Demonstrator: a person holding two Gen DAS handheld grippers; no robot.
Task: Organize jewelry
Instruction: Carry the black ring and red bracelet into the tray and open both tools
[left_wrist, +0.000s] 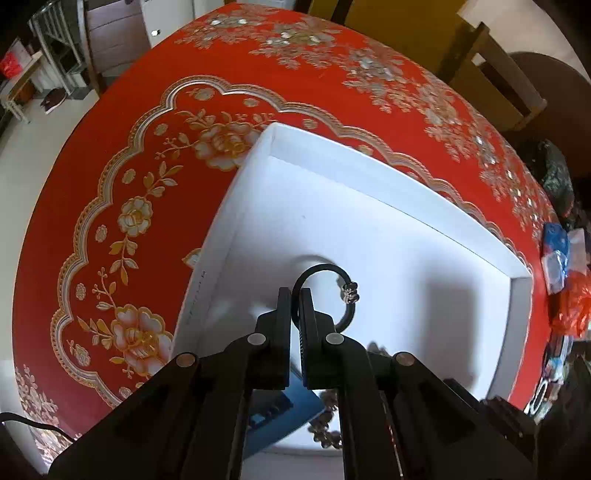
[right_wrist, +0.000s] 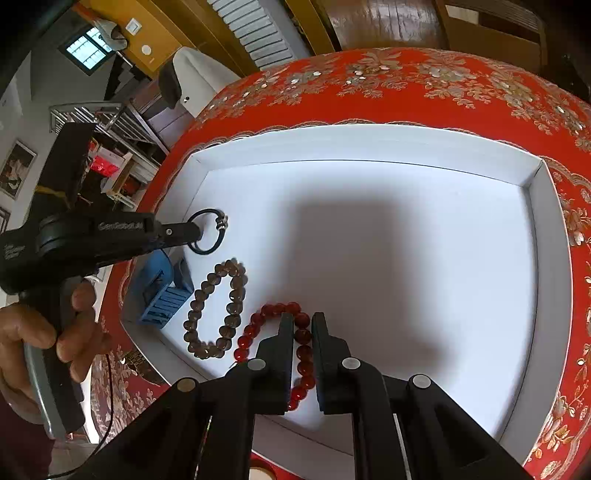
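A white tray (left_wrist: 369, 173) (right_wrist: 369, 144) lies on the table with the red floral cloth (left_wrist: 110, 184). My left gripper (left_wrist: 295, 291) (right_wrist: 195, 230) is shut on a thin black bangle (left_wrist: 317, 266) (right_wrist: 207, 211) with a silver bead clasp (left_wrist: 351, 291), held just above the tray's left part. My right gripper (right_wrist: 303, 317) is over the tray's near side with a red bead bracelet (right_wrist: 255, 325) between its fingers; the beads fill the narrow gap. A brown bead bracelet (right_wrist: 195, 314) lies in the tray to the left of the red one.
A blue slotted plastic piece (right_wrist: 162, 291) (left_wrist: 280, 413) leans at the tray's left near corner. A person's hand (right_wrist: 74, 325) holds the left gripper's handle. Bags and small packets (left_wrist: 561, 280) crowd the table's right edge. Wooden chairs (left_wrist: 491, 74) stand behind the table.
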